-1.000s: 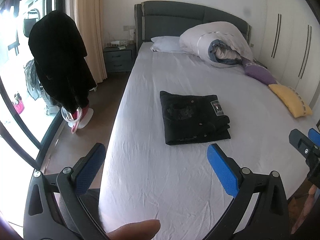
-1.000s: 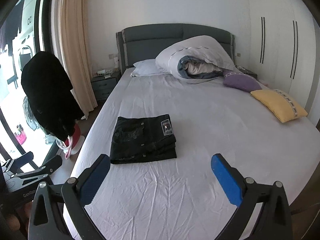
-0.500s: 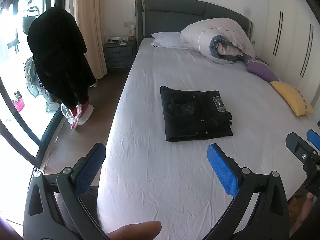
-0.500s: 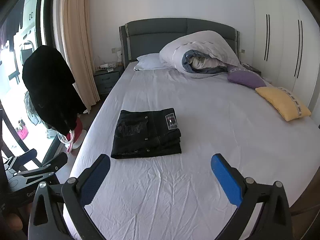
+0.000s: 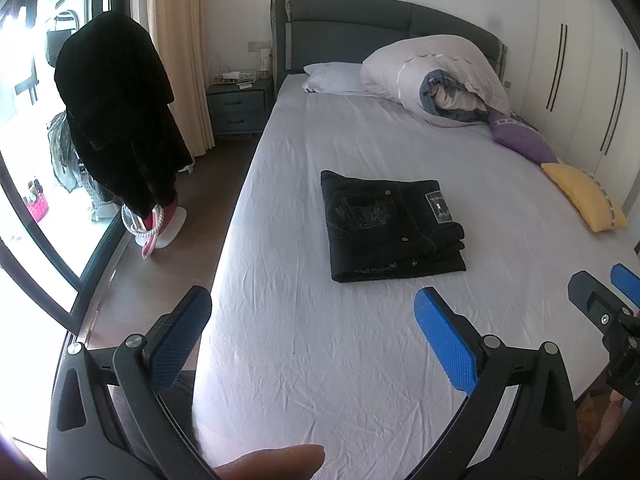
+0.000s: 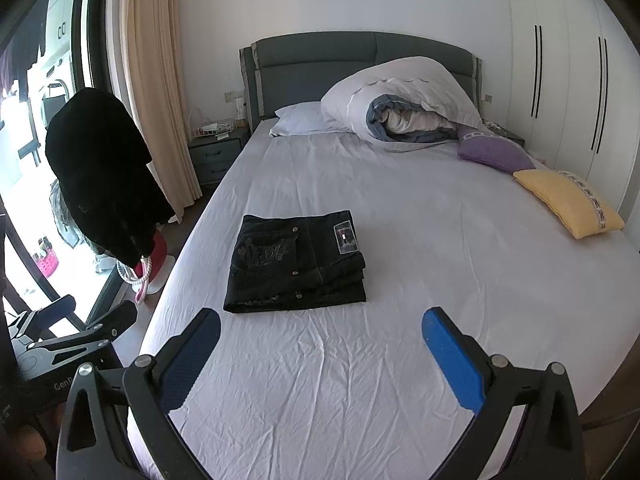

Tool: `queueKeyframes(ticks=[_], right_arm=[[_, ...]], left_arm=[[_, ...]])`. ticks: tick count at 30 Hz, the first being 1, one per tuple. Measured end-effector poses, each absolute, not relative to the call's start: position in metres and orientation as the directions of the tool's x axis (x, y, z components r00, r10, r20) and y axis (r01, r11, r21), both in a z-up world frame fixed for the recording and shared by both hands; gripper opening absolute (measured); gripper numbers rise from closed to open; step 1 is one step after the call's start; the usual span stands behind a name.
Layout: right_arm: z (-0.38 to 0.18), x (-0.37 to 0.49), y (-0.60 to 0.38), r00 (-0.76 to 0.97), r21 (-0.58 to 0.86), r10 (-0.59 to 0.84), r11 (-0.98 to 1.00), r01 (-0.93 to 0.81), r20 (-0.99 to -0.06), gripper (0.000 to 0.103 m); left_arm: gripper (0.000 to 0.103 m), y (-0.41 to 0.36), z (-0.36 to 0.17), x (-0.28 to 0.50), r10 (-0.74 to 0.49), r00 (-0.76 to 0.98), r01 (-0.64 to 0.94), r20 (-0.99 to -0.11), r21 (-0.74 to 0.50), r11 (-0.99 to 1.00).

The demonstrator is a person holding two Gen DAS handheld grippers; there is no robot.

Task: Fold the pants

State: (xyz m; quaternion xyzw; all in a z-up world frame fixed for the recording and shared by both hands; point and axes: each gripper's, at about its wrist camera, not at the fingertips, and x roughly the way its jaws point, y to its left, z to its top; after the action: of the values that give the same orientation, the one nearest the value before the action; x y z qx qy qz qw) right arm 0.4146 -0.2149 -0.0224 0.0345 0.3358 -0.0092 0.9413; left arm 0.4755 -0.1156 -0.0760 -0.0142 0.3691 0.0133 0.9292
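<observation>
Both grippers have drawn back from the pants (image 5: 390, 226), which lie folded in a neat stack mid-bed (image 5: 320, 360), well apart from them. Left gripper (image 5: 312, 332) and right gripper (image 6: 320, 354) hang spread wide, empty. Folding looks finished; any next move is only a retreat or final check.

Pants (image 6: 294, 262): black, pale embroidered pocket motif, small patch. Bedsheet (image 6: 400, 380): plain white. Headboard (image 6: 320, 60): dark grey. Cushions: one yellow (image 6: 568, 202), patterned trim; one purple (image 6: 494, 152). Duvet (image 6: 400, 100): white, blue-grey lining. Curtain (image 6: 156, 100): beige. Both grippers' pads (image 6: 450, 356): blue.
</observation>
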Motion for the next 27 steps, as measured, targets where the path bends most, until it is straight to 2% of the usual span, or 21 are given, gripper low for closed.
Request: queueKeyframes(ticks=[27], right_arm=[[-0.0234, 0.4154, -0.2166, 0.770, 0.062, 0.010, 0.997, 0.038, -0.638, 0.103]], left_arm=[[0.103, -0.1177, -0.0776, 0.4743, 0.016, 0.727, -0.036, -0.686, -0.015, 0.999]])
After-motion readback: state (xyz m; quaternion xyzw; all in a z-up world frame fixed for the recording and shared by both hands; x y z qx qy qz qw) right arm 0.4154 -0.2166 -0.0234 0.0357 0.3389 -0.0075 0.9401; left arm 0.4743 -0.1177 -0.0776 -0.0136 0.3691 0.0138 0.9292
